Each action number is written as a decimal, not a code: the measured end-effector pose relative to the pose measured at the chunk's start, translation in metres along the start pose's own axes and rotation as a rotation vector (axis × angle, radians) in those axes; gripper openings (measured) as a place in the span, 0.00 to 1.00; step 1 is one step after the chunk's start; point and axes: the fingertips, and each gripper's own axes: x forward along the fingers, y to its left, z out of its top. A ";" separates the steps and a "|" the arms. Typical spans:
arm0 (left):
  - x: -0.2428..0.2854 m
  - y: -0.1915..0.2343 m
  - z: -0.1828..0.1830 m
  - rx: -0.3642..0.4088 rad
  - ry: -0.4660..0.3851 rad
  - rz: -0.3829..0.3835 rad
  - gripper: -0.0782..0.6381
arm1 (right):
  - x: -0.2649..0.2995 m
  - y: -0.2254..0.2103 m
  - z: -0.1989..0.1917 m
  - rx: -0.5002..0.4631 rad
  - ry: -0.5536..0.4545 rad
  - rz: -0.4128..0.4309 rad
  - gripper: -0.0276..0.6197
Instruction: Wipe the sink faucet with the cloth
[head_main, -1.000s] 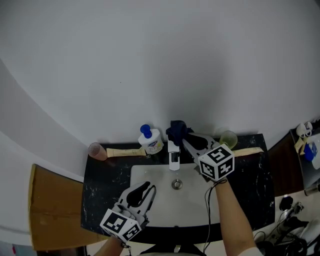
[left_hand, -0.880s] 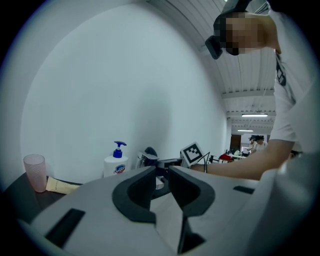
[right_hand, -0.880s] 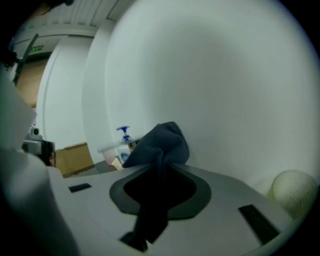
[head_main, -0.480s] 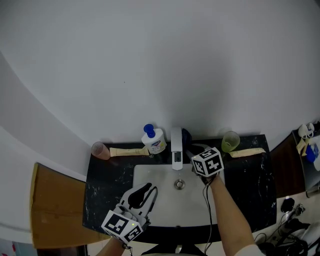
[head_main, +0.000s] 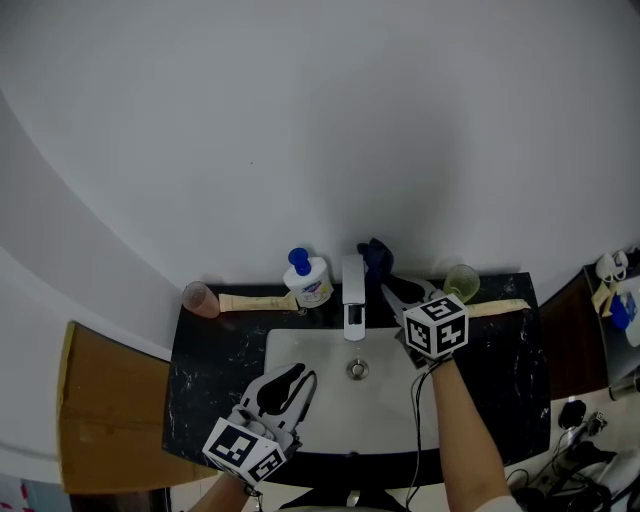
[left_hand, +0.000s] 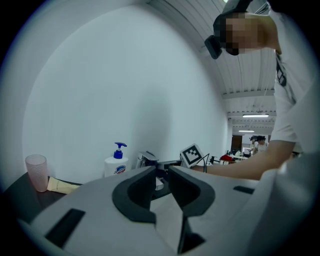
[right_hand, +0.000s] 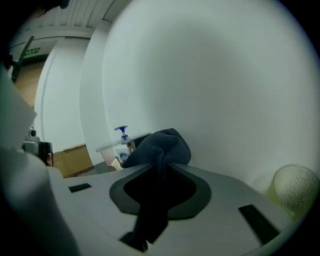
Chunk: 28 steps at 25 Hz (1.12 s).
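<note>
- The faucet (head_main: 352, 296) stands at the back of the white sink basin (head_main: 300, 352), its spout reaching out over the drain (head_main: 356, 370).
- The right gripper (head_main: 386, 287) sits just to the right of the faucet and points up toward the wall. Its jaws are pinched on the dark blue cloth (head_main: 376, 258).
- In the right gripper view, the cloth bunches out past the jaw tips in a rounded wad. A dark tail of it runs back between the pads toward the camera.
- In the head view, the wad lies at the right rear of the faucet's top, close against the wall. Whether it touches the faucet cannot be told.
- The left gripper (head_main: 297, 376) hovers low over the front left of the basin, well apart from the faucet and the cloth. It points toward the faucet.
- In the left gripper view, its jaws stand a narrow slit apart with nothing between them. The faucet shows through the gap.
- A white soap dispenser (head_main: 307, 280) with a blue pump stands just left of the faucet.
- Farther left of the faucet, a pink cup (head_main: 197, 300) stands at the end of the black counter (head_main: 205, 370).
- A green cup (head_main: 459, 282) stands to the right of the faucet, just beyond the right gripper.
</note>
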 end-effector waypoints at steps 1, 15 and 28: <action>0.000 0.001 -0.001 0.000 0.002 0.000 0.22 | 0.005 -0.007 -0.019 0.012 0.055 -0.022 0.15; -0.002 -0.001 -0.001 -0.002 0.001 0.004 0.22 | -0.010 0.025 0.041 0.022 -0.107 0.128 0.15; -0.005 -0.003 -0.001 -0.009 -0.007 0.007 0.22 | -0.063 0.086 0.018 0.086 -0.119 0.305 0.15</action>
